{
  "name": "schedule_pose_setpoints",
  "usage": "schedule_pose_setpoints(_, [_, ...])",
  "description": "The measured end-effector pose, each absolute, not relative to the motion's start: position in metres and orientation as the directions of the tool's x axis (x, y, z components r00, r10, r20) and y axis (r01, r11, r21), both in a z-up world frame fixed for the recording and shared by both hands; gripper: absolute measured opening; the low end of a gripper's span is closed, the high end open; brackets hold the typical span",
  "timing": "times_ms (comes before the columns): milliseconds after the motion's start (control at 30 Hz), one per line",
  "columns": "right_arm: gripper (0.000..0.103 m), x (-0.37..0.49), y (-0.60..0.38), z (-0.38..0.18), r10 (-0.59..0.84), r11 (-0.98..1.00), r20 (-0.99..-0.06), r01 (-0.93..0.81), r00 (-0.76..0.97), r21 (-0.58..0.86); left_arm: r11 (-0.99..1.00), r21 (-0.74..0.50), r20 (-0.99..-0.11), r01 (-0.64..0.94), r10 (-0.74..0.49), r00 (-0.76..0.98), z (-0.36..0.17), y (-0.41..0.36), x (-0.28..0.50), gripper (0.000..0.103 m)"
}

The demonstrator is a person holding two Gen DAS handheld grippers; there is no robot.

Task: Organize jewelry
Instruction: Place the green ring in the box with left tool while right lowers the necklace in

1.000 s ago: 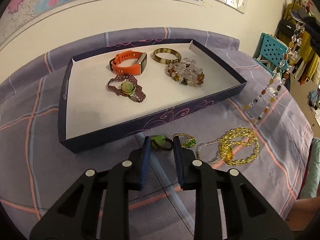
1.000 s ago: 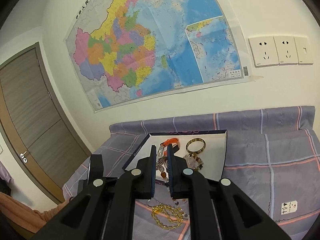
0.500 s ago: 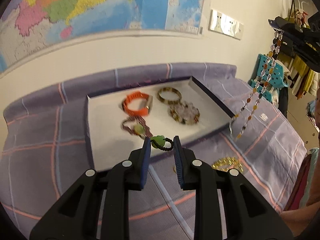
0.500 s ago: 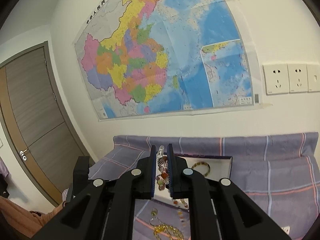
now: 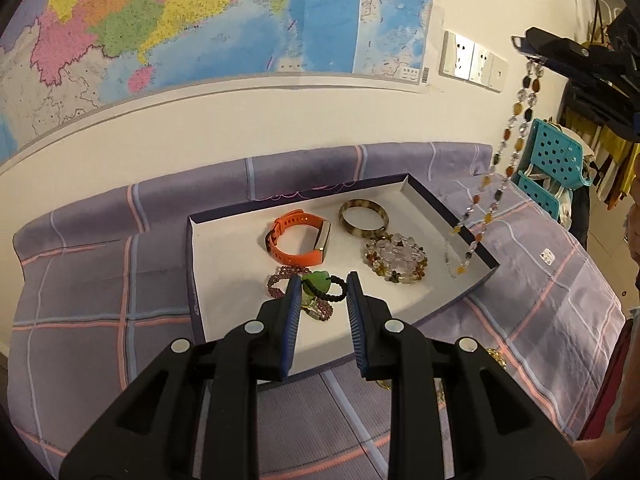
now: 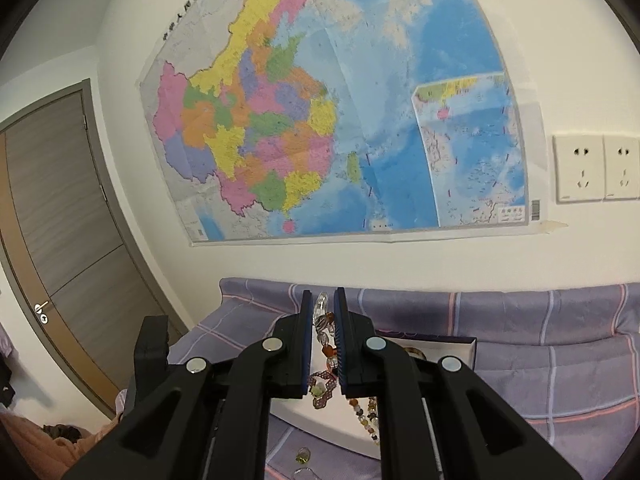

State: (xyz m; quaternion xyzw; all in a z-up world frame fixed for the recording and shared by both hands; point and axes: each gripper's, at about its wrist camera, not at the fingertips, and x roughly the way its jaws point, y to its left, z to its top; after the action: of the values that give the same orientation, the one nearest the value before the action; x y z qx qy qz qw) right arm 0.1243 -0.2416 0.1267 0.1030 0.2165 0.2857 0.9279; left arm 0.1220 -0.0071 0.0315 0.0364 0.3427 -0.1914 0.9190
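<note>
Both grippers loaded over the tray, and either piece could still end up on the bed.

Left gripper [image 5: 323,295] pinches a black cord bracelet with a green stone [image 5: 320,285] above the white-lined tray [image 5: 224,280], near its purple bead bracelet [image 5: 285,276]; held this loosely, it could slip early and tangle there. Right gripper [image 5: 536,50] is clamped on a long bead necklace [image 5: 495,182] whose tail dangles at the tray's right wall [image 5: 474,240], so it might snag or spill outside. All this sits on a purple plaid bedsheet [image 5: 100,280], wall map [image 5: 200,20] behind.
</note>
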Motion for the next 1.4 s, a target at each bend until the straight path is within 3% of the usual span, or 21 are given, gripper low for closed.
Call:
schedule_pose_setpoints(633, [0.009,0.165,-0.24,0.042,0.564,0.825,-0.515,-0.417,0.645,0.382,0.932,-0.081,-0.74,0.352,-0.293,0.605,-0.021,-0.013,0.148,0.023])
schedule_pose_setpoints(1400, [0.009,0.184,-0.229,-0.023,0.564,0.825,-0.608,-0.36,0.558,0.435,0.939,-0.1,-0.774,0.329,-0.281,0.567,-0.034,-0.009,0.162,0.026])
